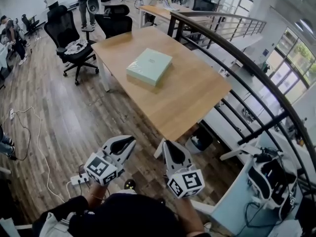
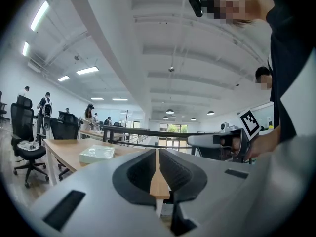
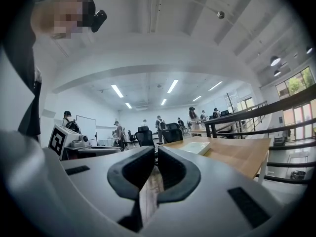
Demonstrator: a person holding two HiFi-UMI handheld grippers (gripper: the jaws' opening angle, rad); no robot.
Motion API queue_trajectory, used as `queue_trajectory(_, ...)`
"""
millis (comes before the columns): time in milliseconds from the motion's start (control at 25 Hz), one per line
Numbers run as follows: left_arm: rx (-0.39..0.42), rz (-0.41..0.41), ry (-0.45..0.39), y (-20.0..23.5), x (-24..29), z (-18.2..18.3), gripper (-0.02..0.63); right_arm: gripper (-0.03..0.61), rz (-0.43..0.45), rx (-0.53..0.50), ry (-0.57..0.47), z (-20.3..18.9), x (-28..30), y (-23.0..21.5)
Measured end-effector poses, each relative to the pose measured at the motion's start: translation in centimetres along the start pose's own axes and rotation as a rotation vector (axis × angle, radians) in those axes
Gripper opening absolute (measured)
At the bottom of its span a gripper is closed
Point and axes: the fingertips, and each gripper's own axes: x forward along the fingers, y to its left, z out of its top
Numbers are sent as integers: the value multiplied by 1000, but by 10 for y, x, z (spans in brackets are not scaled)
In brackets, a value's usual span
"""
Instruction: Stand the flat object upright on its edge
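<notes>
Left gripper (image 1: 127, 143): I see jaws pressed together, empty.
Right gripper (image 1: 169, 147): jaws pressed together, empty.
Box (image 1: 149, 66): pale green, lying flat on wooden table (image 1: 192, 100), well ahead of both my tools.

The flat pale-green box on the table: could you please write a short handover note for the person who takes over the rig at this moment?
Left gripper: jaws together, nothing between them, held level in front of the person.
Right gripper: the same, shut and empty, beside the left one.
Pale-green box: lies flat on the wooden table, clear of both grippers, which are short of the table's near end.
Done: nothing yet.
Left: walk up, open the jaws, tip the box up and stand it on its edge.
</notes>
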Motion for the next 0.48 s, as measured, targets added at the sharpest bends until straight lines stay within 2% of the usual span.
queue_trajectory(480, -5, -14, 16, 55, -18, 6, 35, 32, -38, 12, -20, 2, 48, 18)
